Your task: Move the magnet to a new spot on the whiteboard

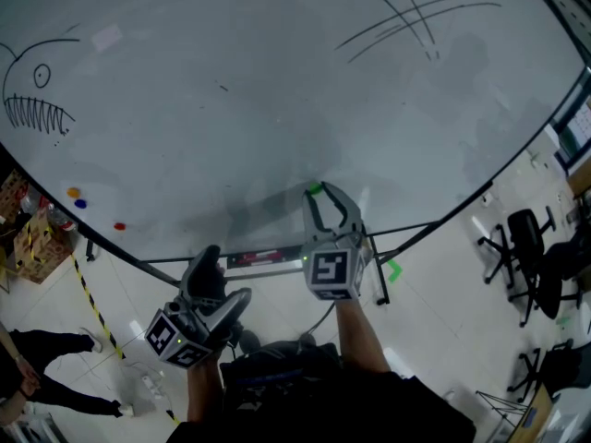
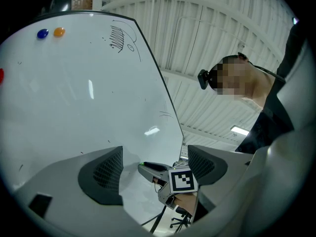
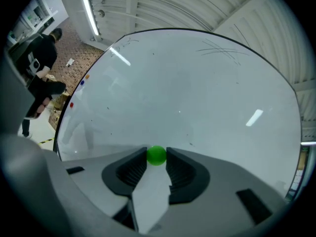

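Green magnet (image 3: 157,155) sat pinched in the right gripper (image 1: 321,195) near the whiteboard's (image 1: 231,109) bottom edge; left gripper (image 1: 220,289) gaped empty.

Black office chairs (image 1: 524,236) right; striped tape (image 1: 92,305) on floor left.

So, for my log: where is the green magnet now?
In the head view the green magnet sits between the right gripper's jaws, at the whiteboard near its bottom edge.
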### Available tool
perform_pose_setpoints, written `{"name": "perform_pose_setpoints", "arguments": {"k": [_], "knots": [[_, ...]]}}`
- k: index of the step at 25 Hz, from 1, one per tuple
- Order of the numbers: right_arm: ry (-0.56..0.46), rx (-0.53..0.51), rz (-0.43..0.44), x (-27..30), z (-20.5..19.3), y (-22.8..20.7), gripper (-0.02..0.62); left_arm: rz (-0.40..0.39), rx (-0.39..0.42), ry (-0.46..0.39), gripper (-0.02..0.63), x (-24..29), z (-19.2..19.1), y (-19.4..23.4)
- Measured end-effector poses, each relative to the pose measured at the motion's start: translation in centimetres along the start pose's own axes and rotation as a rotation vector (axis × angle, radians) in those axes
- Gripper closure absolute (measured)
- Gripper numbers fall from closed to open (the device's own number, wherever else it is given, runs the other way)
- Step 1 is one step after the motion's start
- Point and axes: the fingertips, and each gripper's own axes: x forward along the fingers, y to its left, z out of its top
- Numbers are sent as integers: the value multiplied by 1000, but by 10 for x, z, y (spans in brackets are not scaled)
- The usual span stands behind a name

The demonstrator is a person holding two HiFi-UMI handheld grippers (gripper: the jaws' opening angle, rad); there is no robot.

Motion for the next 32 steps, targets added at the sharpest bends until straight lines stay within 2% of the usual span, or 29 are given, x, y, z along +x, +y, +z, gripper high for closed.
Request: {"name": "perform_pose_setpoints", "arguments": {"k": [3,7,11,32], "knots": [[23,-28,-5,2,-3,-1,443,-2,-7,1,199,-1,-1,1],[2,3,-21,7,-3,-1,443,-6,-22,1,199,-3,-2,3],[12,-47,-30,6,-6,-3,443,5,1,2,199,2,0,4],[10,0,-29,0,-4,-3,439,5,2,16,199,5,-2,5]]}}
